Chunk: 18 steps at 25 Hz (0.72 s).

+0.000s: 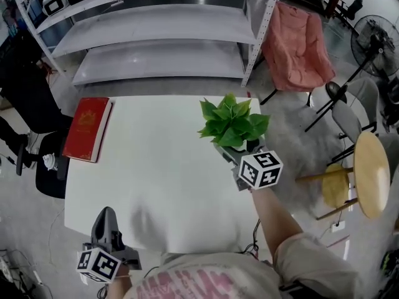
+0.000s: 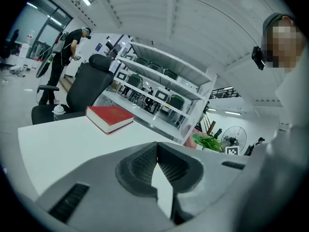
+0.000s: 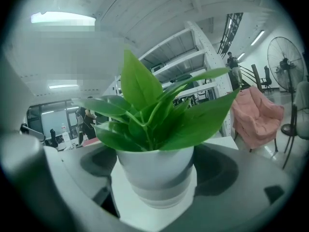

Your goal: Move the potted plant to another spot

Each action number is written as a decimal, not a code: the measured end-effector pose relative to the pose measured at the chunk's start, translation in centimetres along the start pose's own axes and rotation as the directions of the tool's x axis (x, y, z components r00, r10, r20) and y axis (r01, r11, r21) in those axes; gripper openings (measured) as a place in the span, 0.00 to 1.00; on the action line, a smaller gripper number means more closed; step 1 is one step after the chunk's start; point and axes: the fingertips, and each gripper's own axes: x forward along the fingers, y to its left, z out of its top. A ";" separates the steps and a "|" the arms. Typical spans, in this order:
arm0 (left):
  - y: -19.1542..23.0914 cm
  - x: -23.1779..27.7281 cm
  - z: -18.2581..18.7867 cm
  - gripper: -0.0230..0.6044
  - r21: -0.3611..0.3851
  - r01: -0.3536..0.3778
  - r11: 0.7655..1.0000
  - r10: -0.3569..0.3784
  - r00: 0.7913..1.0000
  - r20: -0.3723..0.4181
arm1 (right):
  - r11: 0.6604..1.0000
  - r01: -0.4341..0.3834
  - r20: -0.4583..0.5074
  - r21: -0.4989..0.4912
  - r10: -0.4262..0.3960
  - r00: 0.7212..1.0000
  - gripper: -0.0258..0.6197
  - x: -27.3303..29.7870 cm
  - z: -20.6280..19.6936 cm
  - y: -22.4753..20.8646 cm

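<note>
1. Jaws of the right gripper (image 3: 157,187) are clamped on the white pot of the potted plant (image 3: 153,149), one pad against each side of the pot wall. The green leaves rise above the jaws.
2. Jaws of the left gripper (image 2: 157,153) are together at the tips, with nothing between them. Only a sliver of white shows in the gap behind the tips.
3. The potted plant sits over the far right part of the white surface (image 1: 156,167), near its right edge. I cannot tell whether the pot base rests on the surface or hangs just clear of it.
4. The left gripper is low at the near left corner of the surface, well apart from the plant.
5. A red book (image 1: 87,128) lies flat at the far left edge of the surface.
6. Beyond the surface stands a grey shelving rack (image 1: 162,23), with a pink chair (image 1: 296,45) to its right.
7. On the floor to the right are a standing fan (image 1: 374,42) and a round wooden stool (image 1: 368,173).
</note>
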 end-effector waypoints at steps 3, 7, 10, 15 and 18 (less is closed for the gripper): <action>0.4 -0.6 -0.2 0.04 -0.013 -0.030 0.999 0.030 1.000 0.006 | 1.000 0.004 -0.007 0.011 -0.004 1.000 0.83 0.3 -0.4 -0.6; 0.7 -0.6 -0.5 0.04 -0.030 -0.041 0.999 0.041 0.999 0.002 | 0.999 0.014 -0.008 0.029 -0.014 1.000 0.83 0.8 -0.8 -0.9; 0.8 -0.4 -0.4 0.04 -0.038 -0.044 0.998 0.044 0.999 0.002 | 0.999 0.011 -0.009 0.043 -0.010 1.000 0.83 1.1 -1.0 -0.5; 0.2 0.2 -0.3 0.04 -0.035 -0.032 0.999 0.032 0.999 -0.001 | 0.998 0.005 -0.015 0.059 -0.004 1.000 0.83 1.1 -1.3 -0.4; 0.1 0.5 -0.2 0.04 -0.035 -0.030 0.999 0.030 1.000 -0.002 | 0.997 0.005 -0.011 0.074 -0.004 1.000 0.83 1.1 -1.3 -0.5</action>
